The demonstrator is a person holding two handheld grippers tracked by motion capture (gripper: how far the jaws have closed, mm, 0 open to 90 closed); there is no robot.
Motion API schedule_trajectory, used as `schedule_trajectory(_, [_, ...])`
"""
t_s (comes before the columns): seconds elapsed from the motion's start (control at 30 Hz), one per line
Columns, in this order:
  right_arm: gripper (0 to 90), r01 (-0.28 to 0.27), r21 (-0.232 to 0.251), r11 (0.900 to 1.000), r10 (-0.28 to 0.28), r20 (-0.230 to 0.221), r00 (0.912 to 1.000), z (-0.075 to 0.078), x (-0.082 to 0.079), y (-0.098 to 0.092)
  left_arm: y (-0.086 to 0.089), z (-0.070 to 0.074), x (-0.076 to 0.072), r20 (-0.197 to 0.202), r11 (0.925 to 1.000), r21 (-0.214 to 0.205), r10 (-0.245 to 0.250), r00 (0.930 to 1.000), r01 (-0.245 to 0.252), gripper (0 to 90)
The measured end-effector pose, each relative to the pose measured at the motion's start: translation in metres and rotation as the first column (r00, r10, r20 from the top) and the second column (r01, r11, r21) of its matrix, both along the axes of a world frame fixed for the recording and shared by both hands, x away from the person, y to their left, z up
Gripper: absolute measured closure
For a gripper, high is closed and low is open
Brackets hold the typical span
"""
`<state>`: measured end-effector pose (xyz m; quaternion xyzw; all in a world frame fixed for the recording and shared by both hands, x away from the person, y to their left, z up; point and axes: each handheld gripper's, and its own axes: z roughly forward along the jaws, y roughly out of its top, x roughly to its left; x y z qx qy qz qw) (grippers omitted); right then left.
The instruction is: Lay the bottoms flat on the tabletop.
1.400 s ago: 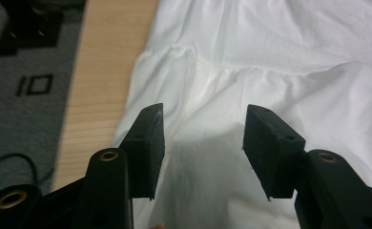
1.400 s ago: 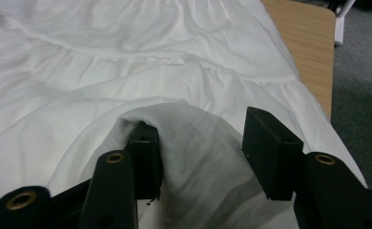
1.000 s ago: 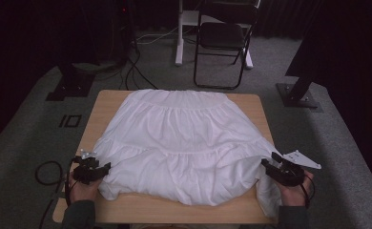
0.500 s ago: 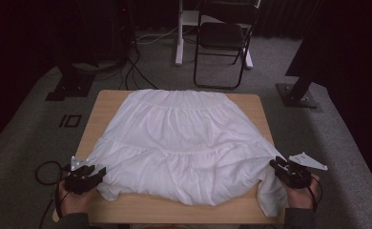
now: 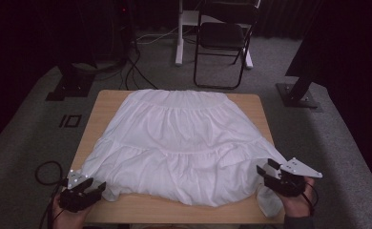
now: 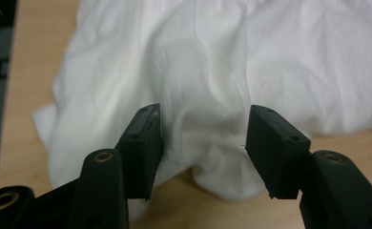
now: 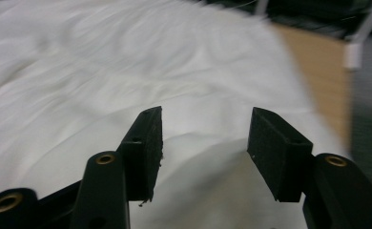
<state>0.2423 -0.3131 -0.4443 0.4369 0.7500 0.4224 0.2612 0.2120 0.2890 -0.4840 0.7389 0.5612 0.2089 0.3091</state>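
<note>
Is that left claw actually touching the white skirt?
Apart. In the left gripper view the left gripper has open jaws, and the white skirt lies beyond them, pinched by neither pad.

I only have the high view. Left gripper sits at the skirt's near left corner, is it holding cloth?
Observer: No. In the left gripper view the left gripper has its jaws apart, with the white skirt lying beyond them, not pinched.
Operator: And the right one?
Observer: The right gripper is open too; its pads touch no cloth, which lies flat below.
Operator: Is the hem bunched at the left?
Observer: Yes, it is rumpled into folds just ahead of the jaws, with bare table under them.
</note>
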Motion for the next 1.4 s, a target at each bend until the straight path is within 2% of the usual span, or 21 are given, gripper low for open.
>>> schedule_trajectory(0.03, [45.1, -0.058, -0.028, 0.9979, 0.057, -0.031, 0.9979, -0.009, -0.003, 0.012, -0.002, -0.004, 0.0, -0.013, 1.0, 0.005, -0.004, 0.9999, 0.004, 46.5])
schedule_trajectory(0.1, [44.5, -0.108, -0.049, 0.9929, 0.104, -0.07, 0.9921, -0.024, -0.004, 0.024, -0.004, -0.013, 0.003, -0.032, 1.0, 0.01, -0.001, 0.9995, 0.001, 43.2])
schedule_trajectory(0.3, [36.2, -0.182, -0.13, 0.9747, 0.154, -0.203, 0.9671, -0.066, 0.001, 0.046, -0.014, -0.041, 0.031, -0.104, 0.9991, 0.036, 0.024, 0.9943, -0.021, 30.9])
schedule_trajectory(0.37, [34.2, -0.191, -0.19, 0.9629, 0.148, -0.219, 0.9645, -0.075, 0.003, 0.051, -0.017, -0.045, 0.038, -0.099, 0.9979, 0.062, 0.027, 0.9948, -0.021, 31.0])
schedule_trajectory(0.43, [33.4, -0.2, -0.211, 0.9569, 0.151, -0.225, 0.9626, -0.082, 0.005, 0.055, -0.019, -0.044, 0.043, -0.085, 0.9957, 0.084, 0.047, 0.9953, -0.04, 37.5])
schedule_trajectory(0.53, [43.7, -0.21, -0.229, 0.9505, 0.152, -0.245, 0.9574, -0.09, 0.011, 0.06, -0.014, -0.041, 0.047, -0.086, 0.9979, 0.049, 0.045, 0.9953, -0.041, 66.9])
schedule_trajectory(0.57, [59.2, -0.23, -0.199, 0.9526, 0.176, -0.255, 0.9507, -0.091, 0.012, 0.06, -0.013, -0.04, 0.047, -0.087, 0.9987, 0.034, 0.041, 0.9953, -0.038, 77.0])
schedule_trajectory(0.6, [59.2, -0.23, -0.199, 0.9526, 0.176, -0.255, 0.9507, -0.091, 0.012, 0.06, -0.013, -0.04, 0.047, -0.087, 0.9987, 0.034, 0.041, 0.9953, -0.038, 82.0])
schedule_trajectory(0.63, [81.3, -0.25, -0.197, 0.9479, 0.195, -0.264, 0.9447, -0.089, 0.013, 0.061, -0.014, -0.034, 0.041, -0.072, 0.9993, 0.031, 0.021, 0.9972, -0.019, 83.8])
schedule_trajectory(0.67, [85.7, -0.255, -0.197, 0.9465, 0.199, -0.264, 0.9437, -0.086, 0.013, 0.061, -0.014, -0.03, 0.038, -0.062, 0.9995, 0.031, 0.013, 0.998, -0.011, 84.3])
schedule_trajectory(0.8, [87.1, -0.259, -0.161, 0.9523, 0.218, -0.237, 0.9467, -0.072, 0.009, 0.057, -0.011, -0.012, 0.029, -0.02, 0.9999, 0.007, -0.012, 0.9997, 0.012, 84.7])
schedule_trajectory(0.87, [87.1, -0.251, -0.108, 0.962, 0.227, -0.194, 0.9544, -0.054, 0.009, 0.05, -0.008, 0.008, 0.031, 0.029, 0.9996, -0.008, -0.026, 0.9992, 0.026, 84.7])
schedule_trajectory(0.9, [87.1, -0.242, -0.092, 0.9659, 0.225, -0.163, 0.9605, -0.045, 0.012, 0.048, -0.008, 0.013, 0.034, 0.041, 0.9995, -0.007, -0.03, 0.9987, 0.031, 84.7])
schedule_trajectory(0.93, [87.1, -0.242, -0.092, 0.9659, 0.225, -0.163, 0.9605, -0.045, 0.012, 0.048, -0.008, 0.013, 0.034, 0.041, 0.9995, -0.007, -0.03, 0.9987, 0.031, 84.6])
schedule_trajectory(0.97, [87.1, -0.219, -0.072, 0.973, 0.211, -0.112, 0.9711, -0.029, 0.02, 0.044, -0.01, 0.028, 0.047, 0.077, 0.9992, -0.001, -0.04, 0.9962, 0.04, 84.7])
schedule_trajectory(1.03, [87.1, -0.193, -0.067, 0.979, 0.188, -0.067, 0.9798, -0.017, 0.035, 0.043, -0.013, 0.039, 0.061, 0.104, 0.9986, 0.012, -0.052, 0.9932, 0.051, 84.7])
schedule_trajectory(1.17, [87.2, -0.145, -0.06, 0.9877, 0.143, -0.026, 0.9893, -0.004, 0.077, 0.046, -0.016, 0.054, 0.111, 0.133, 0.9992, 0.008, -0.041, 0.9903, 0.04, 84.5])
schedule_trajectory(1.27, [87.2, -0.109, -0.088, 0.9901, 0.107, -0.028, 0.9939, -0.002, 0.107, 0.051, -0.017, 0.052, 0.151, 0.124, 1.0, -0.006, -0.007, 0.9922, 0.008, 83.3])
schedule_trajectory(1.33, [86.4, -0.079, -0.106, 0.9912, 0.075, -0.047, 0.9961, -0.005, 0.129, 0.054, -0.017, 0.049, 0.16, 0.116, 0.9999, -0.008, 0.01, 0.9932, -0.009, 77.1])
schedule_trajectory(1.37, [83.2, -0.042, -0.123, 0.9915, 0.036, -0.054, 0.9979, -0.009, 0.142, 0.055, -0.016, 0.038, 0.185, 0.071, 0.9986, -0.031, 0.046, 0.9964, -0.044, 69.9])
schedule_trajectory(1.4, [77.9, -0.015, -0.137, 0.9905, 0.006, -0.068, 0.9977, -0.013, 0.152, 0.056, -0.017, 0.033, 0.192, 0.062, 0.9978, -0.035, 0.058, 0.9964, -0.056, 66.6])
